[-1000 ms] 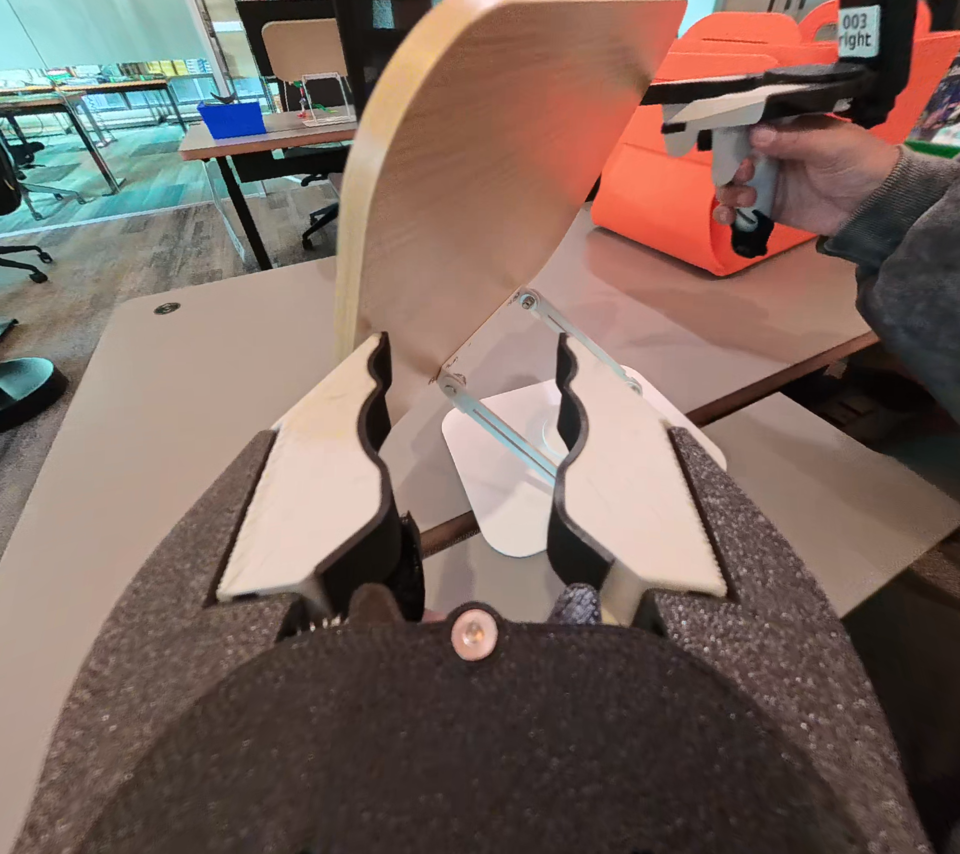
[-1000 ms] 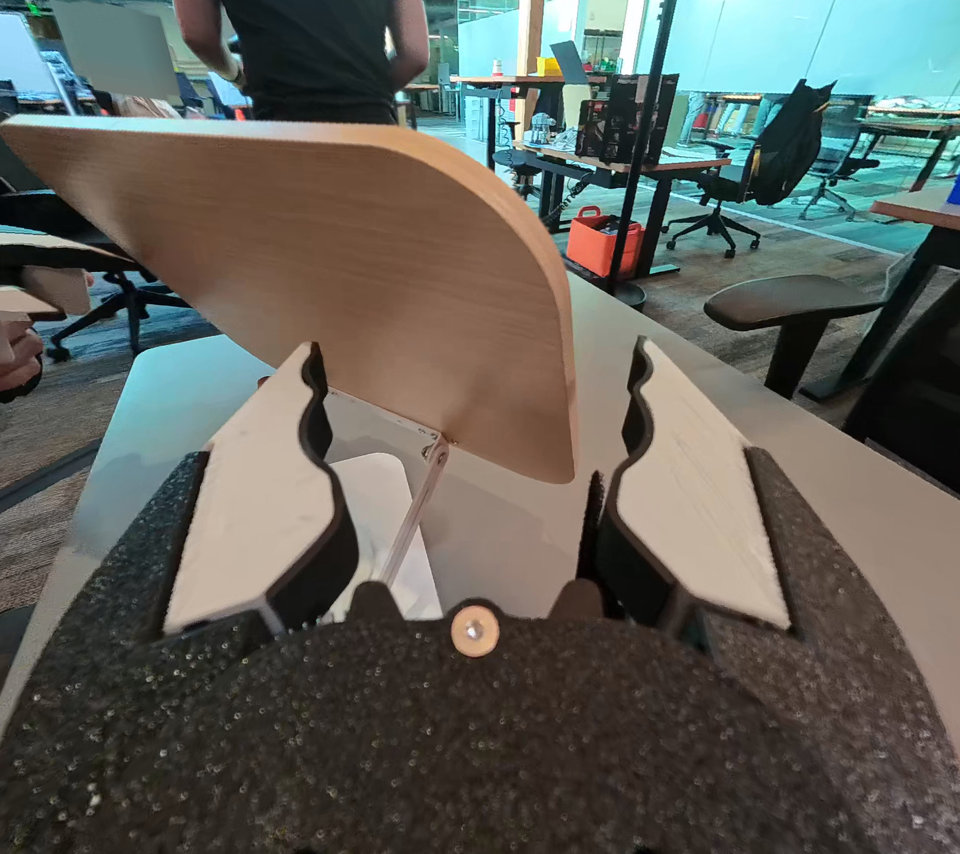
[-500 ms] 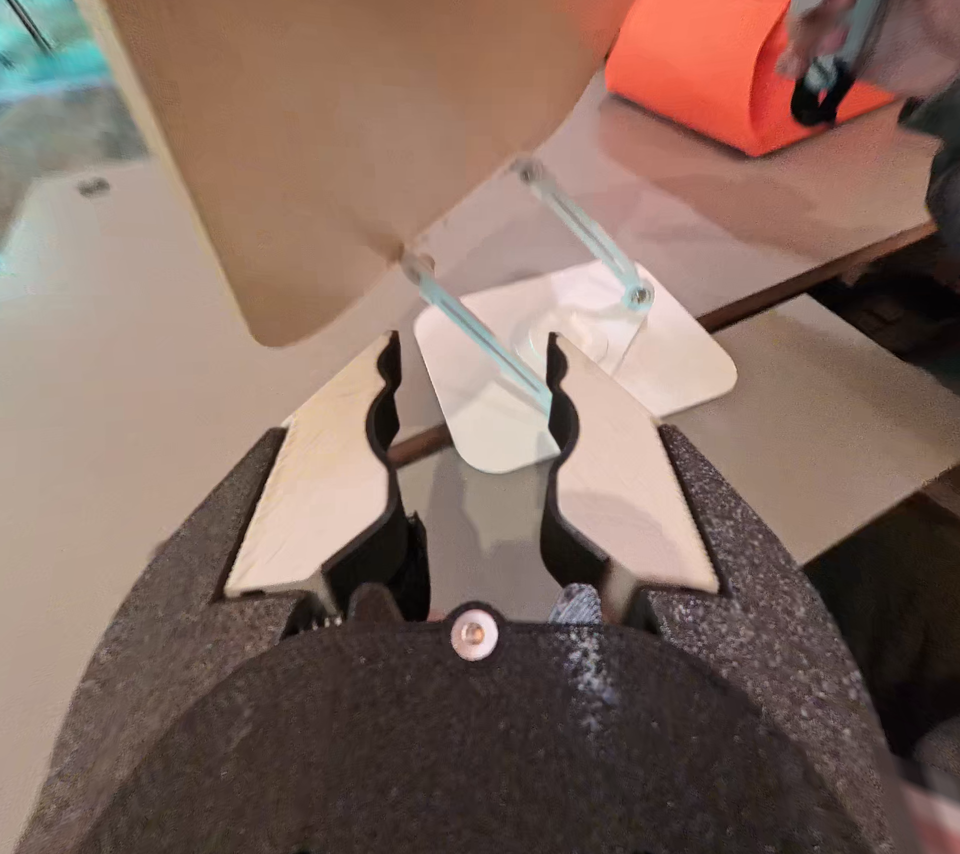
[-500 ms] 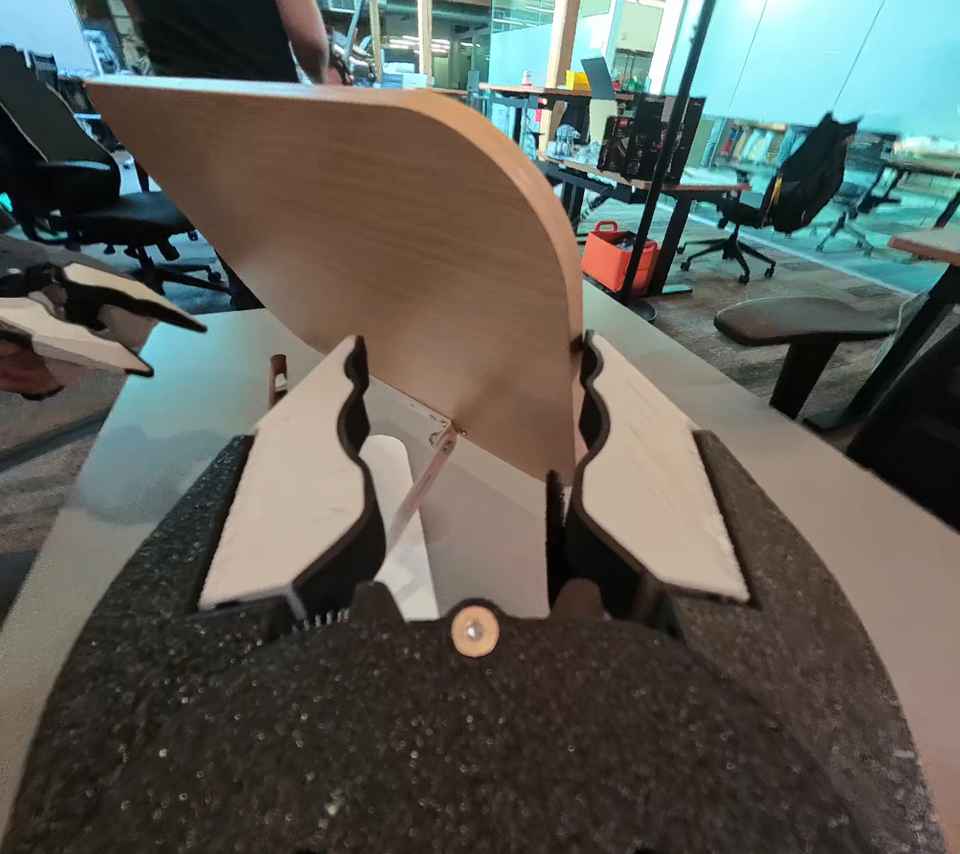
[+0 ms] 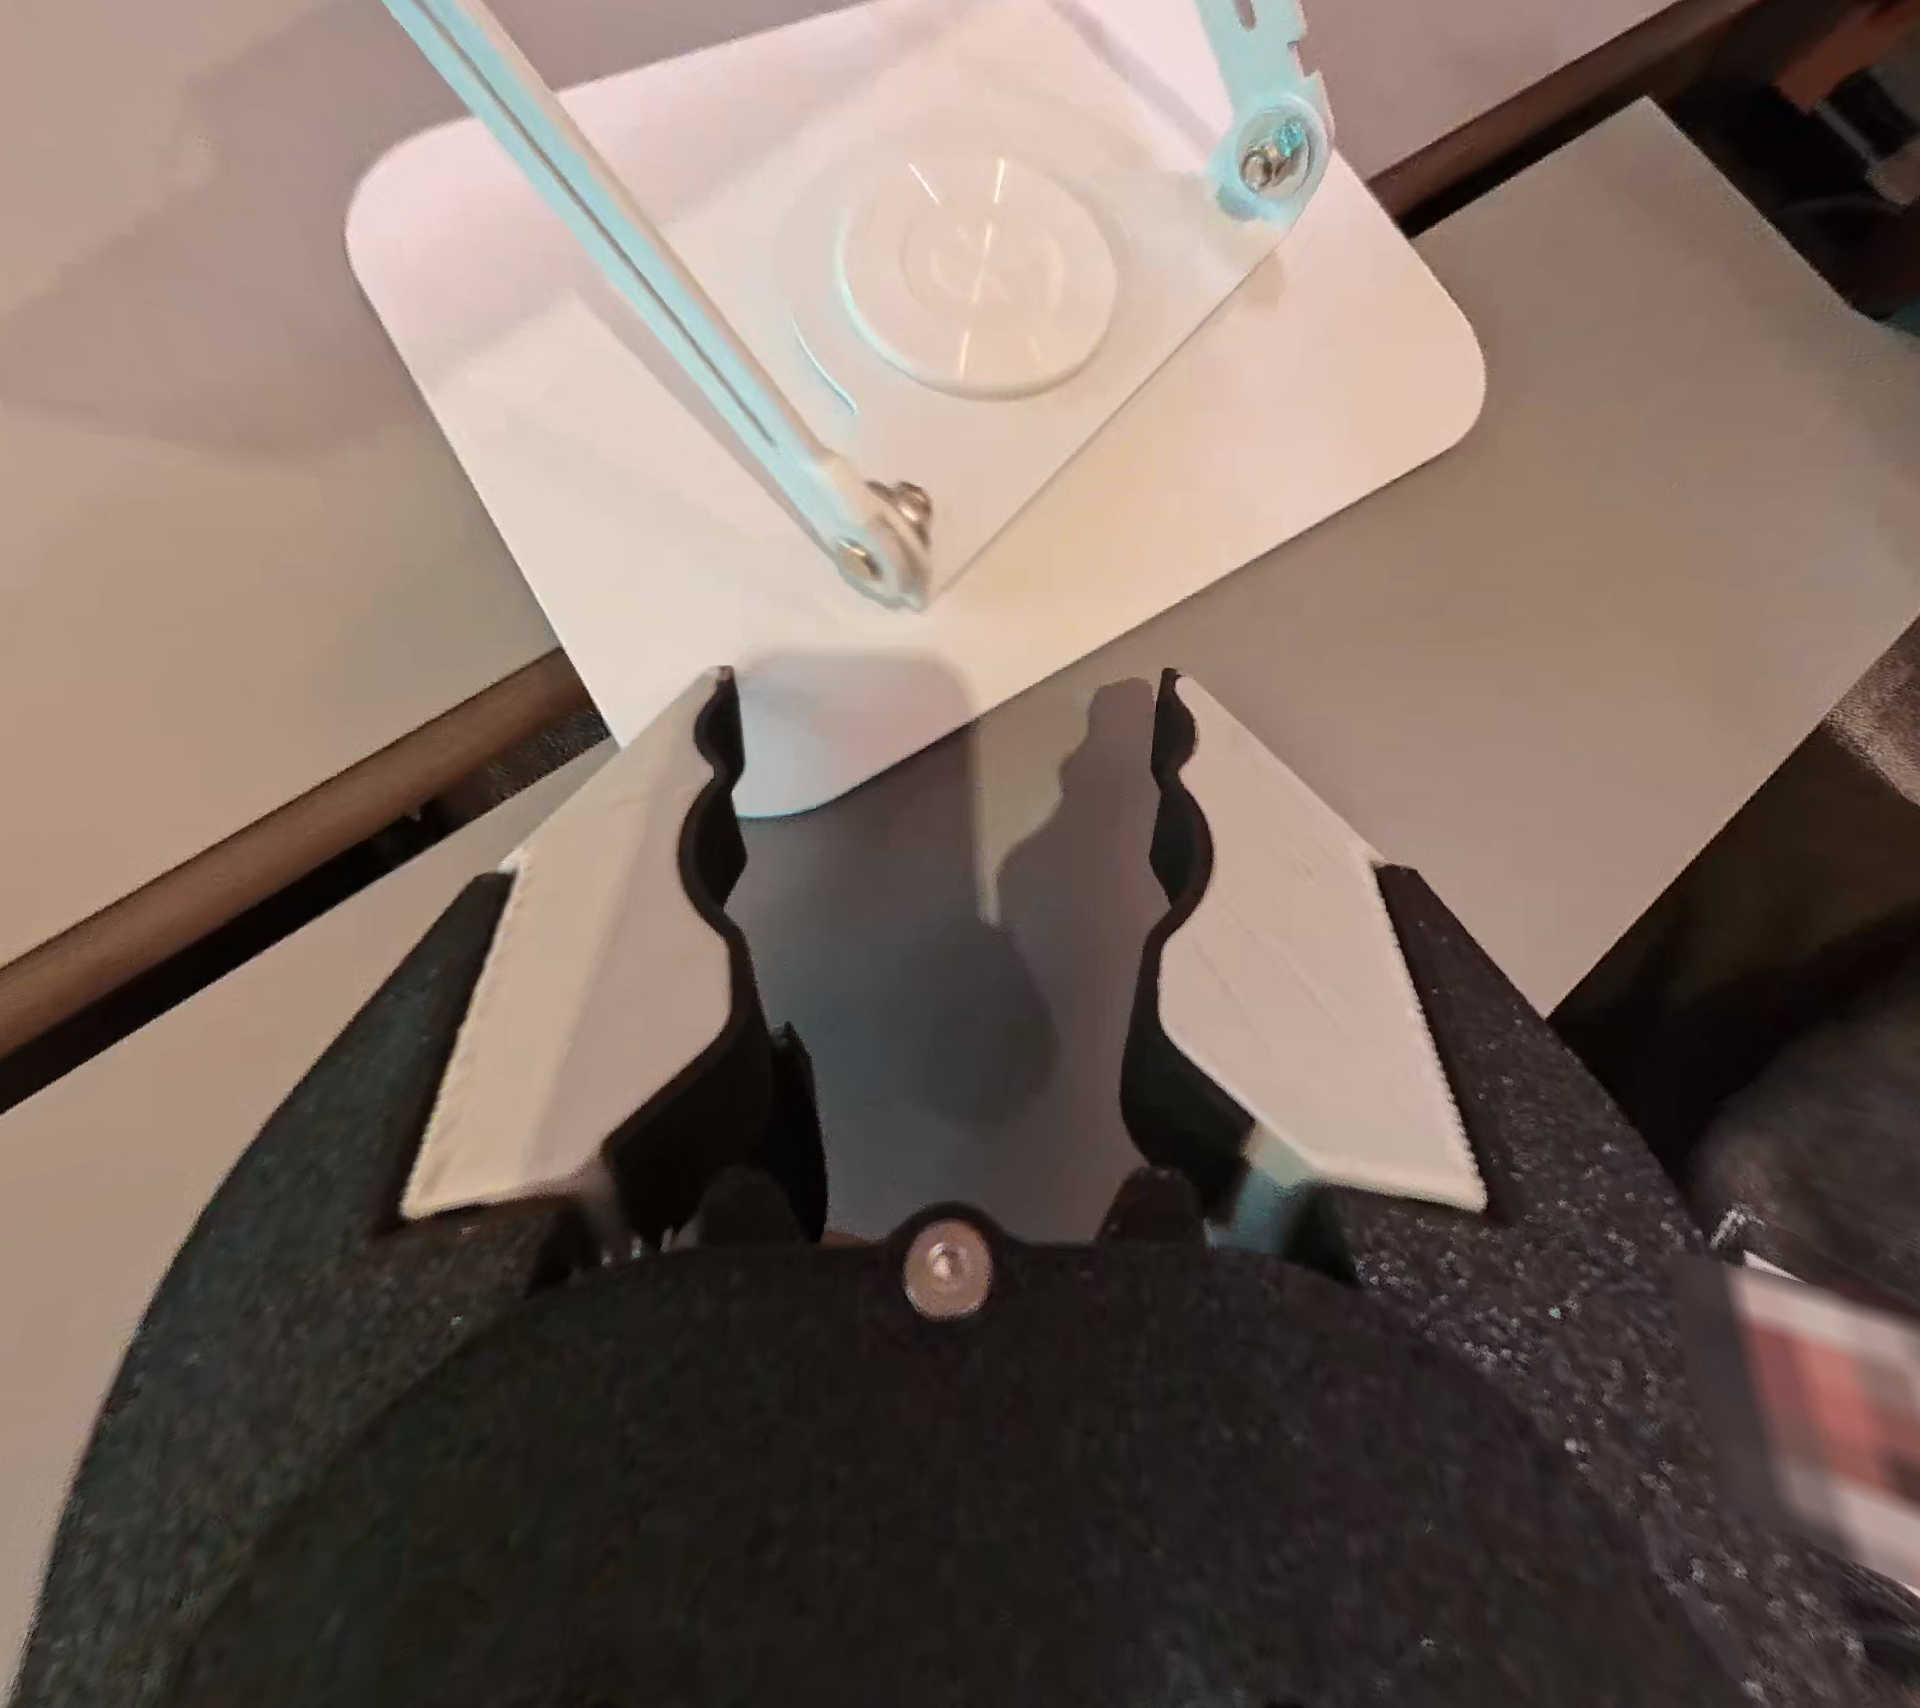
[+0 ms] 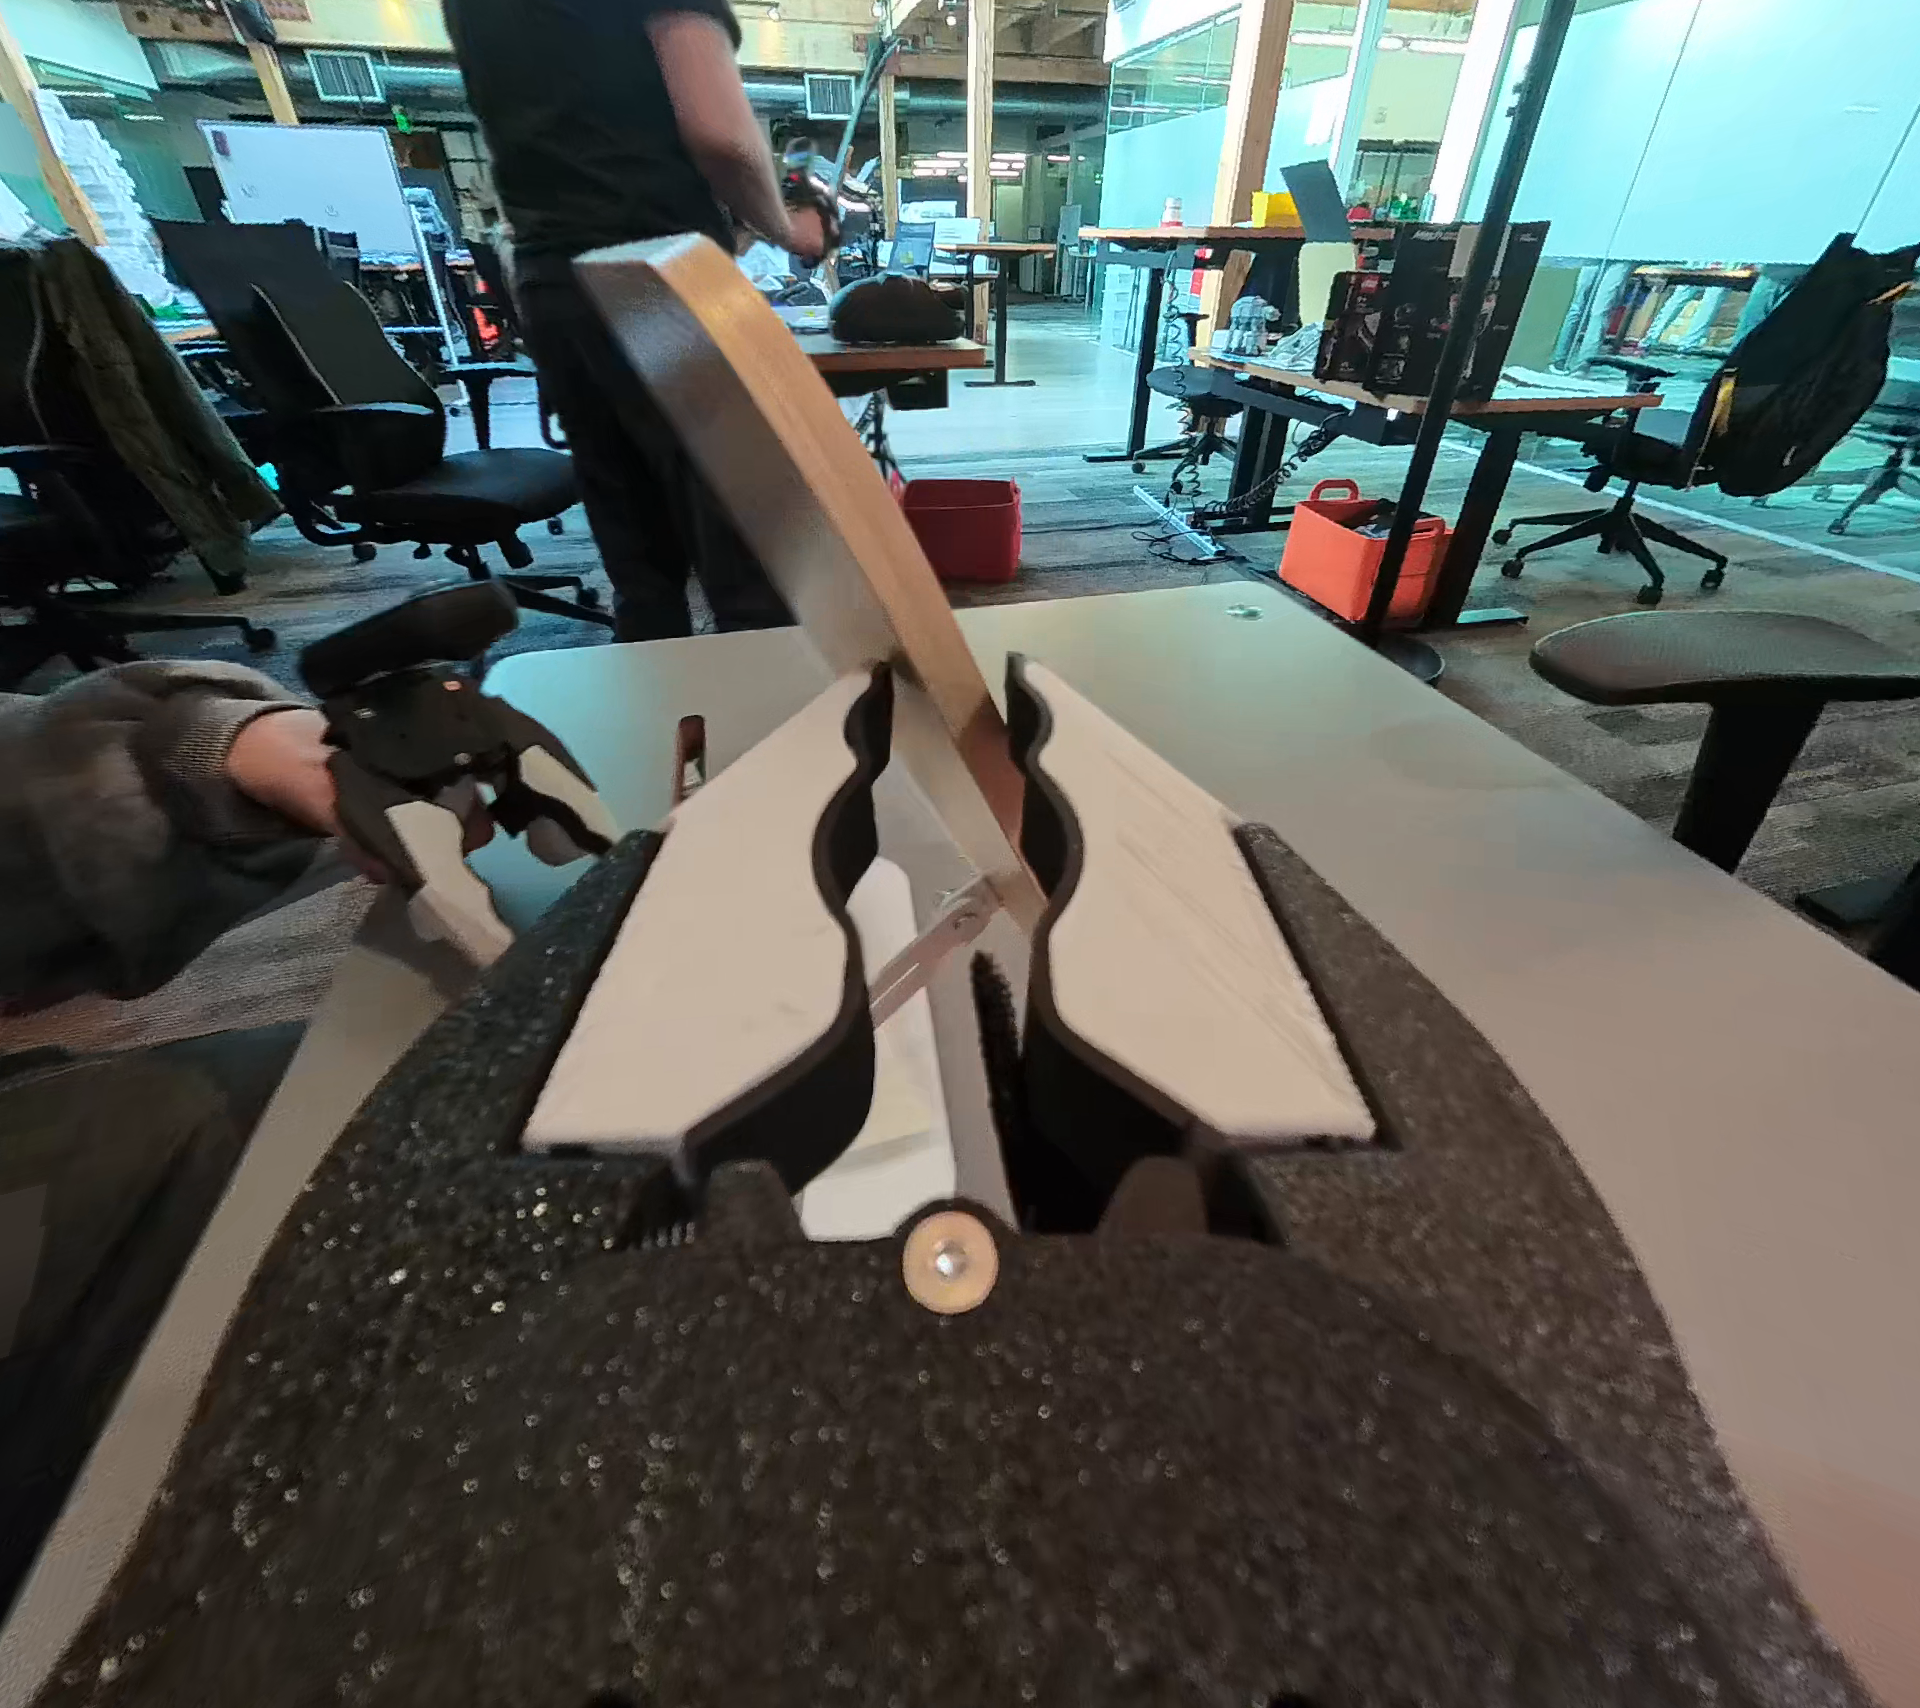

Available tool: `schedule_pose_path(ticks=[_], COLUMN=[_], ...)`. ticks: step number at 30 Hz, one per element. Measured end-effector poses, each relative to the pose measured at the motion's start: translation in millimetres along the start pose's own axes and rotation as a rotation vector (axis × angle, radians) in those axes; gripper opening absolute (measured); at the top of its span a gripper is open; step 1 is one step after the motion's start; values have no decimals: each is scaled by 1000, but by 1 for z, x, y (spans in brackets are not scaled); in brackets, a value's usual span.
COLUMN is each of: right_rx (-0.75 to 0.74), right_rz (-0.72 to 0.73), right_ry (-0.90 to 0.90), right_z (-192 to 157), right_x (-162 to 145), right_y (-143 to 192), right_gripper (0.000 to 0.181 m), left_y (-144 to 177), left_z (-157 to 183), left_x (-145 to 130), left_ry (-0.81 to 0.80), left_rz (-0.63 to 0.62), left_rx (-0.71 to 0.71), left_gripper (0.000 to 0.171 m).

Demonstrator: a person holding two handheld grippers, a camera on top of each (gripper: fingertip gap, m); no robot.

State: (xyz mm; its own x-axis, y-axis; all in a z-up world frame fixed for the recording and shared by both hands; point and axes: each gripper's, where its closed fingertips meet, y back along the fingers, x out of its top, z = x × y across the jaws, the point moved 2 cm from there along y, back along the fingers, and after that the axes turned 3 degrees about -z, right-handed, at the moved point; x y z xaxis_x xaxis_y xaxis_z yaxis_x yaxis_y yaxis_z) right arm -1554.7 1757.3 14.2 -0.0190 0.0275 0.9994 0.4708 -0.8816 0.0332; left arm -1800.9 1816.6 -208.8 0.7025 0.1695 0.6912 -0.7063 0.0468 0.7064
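Observation:
A curved wooden board (image 6: pixel 769 453) stands tilted on two clear slotted arms (image 5: pixel 582 183) bolted to a white base plate (image 5: pixel 1299 370) on the grey table (image 6: pixel 1351 775). My right gripper (image 6: pixel 951 671) is shut on the board's lower edge, which I see edge-on between the fingers. My left gripper (image 5: pixel 943 692) is open and empty, pointing down just in front of the base plate's near corner. It also shows in the right wrist view (image 6: pixel 540 879), held by a hand in a grey sleeve to the left of the board. The board is out of the left wrist view.
The base plate straddles a dark seam (image 5: pixel 312 879) between two tabletops. A person in black (image 6: pixel 603 204) stands behind the table. Office chairs, a red bin (image 6: pixel 961 526) and an orange bin (image 6: pixel 1361 557) stand on the floor beyond. A chair seat (image 6: pixel 1725 661) is at the right. One gripper's finger ends stand about 35 cm off the other's.
My right gripper swung round to the board's edge and closed on it. My left gripper dropped and tilted down towards the base plate, opening wider; the board left its view.

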Motion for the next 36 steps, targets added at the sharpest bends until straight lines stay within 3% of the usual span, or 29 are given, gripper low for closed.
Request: schedule_pose_path(ticks=[4, 11, 16, 19, 22, 28, 29, 31, 33, 36], right_rx=[-20, -212, -377, -491, -539, -448, -417, -285, -245, -181], right_rz=[-33, -107, -117, -220, -219, -181, -138, -94, -75, -102], right_ry=[24, 128, 196, 279, 257, 237, 193, 119, 81, 12], right_z=[-28, -80, -117, -132, -160, -225, -234, -251, -241, -201], right_x=[-1, -2, -1, -3, -3, -1, 4, 15, 25, 12], right_y=[19, 35, 34, 33, 25, -3, -4, -1, 16, 38], right_gripper=[15, 12, 10, 9, 11, 17, 35, 51, 56, 47], left_y=[0, 3, 6, 6, 5, 13, 17, 27, 45, 92], left_z=[0, -5, -7, -7, -6, -3, -1, 3, 14, 53], left_x=[-2, -3, -1, -2, -2, 2, 4, 11, 25, 63], left_ry=[-18, -1, 54, 47, 38, 2, -11, -24, -34, -103], left_rz=[12, 21, 43, 41, 38, 48, 62, 93, 158, 384], left_rx=[-2, -6, -51, -50, -43, -22, -17, -18, -35, -71], left_gripper=[79, 76, 75, 75, 75, 81, 81, 81, 77, 65])
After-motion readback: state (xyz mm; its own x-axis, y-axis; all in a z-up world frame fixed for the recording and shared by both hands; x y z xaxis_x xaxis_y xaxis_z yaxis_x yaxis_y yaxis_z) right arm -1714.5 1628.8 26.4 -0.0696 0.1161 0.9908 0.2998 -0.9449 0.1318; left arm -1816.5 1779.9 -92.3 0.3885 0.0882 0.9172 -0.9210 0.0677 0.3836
